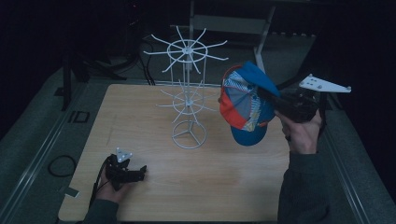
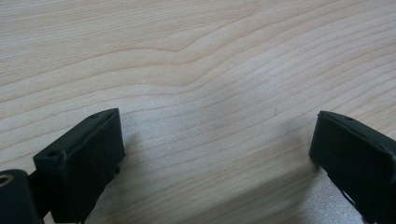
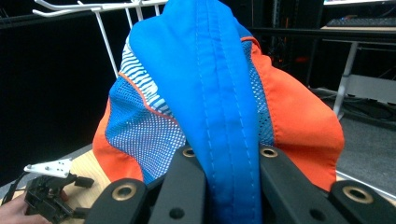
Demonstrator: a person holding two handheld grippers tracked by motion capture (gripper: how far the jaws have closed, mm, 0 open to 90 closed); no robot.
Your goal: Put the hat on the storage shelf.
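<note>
Looking down from the high view, a pale wood table (image 1: 196, 182) carries a white wire rack (image 1: 187, 93) with two tiers of spoked hooks on a ring base, all bare. The right gripper (image 1: 275, 100), held up off the table to the right of the rack, clamps a cap (image 1: 245, 105) by its blue brim; the crown, in orange, blue and striped panels, hangs beside the rack's hooks without touching them. The left gripper (image 1: 140, 171) rests low on the table near the front left corner, well apart from the rack.

The left gripper view has its two black, blocky jaws spread wide over smooth wood grain (image 2: 196, 70), with nothing between them.

The right gripper view has the jaws closed tight on the stitched blue brim of the cap (image 3: 224, 107), with white mesh and orange fabric on either side. White rack hooks (image 3: 93, 7) show above, and the left gripper (image 3: 86, 183) sits far off at lower left.
</note>
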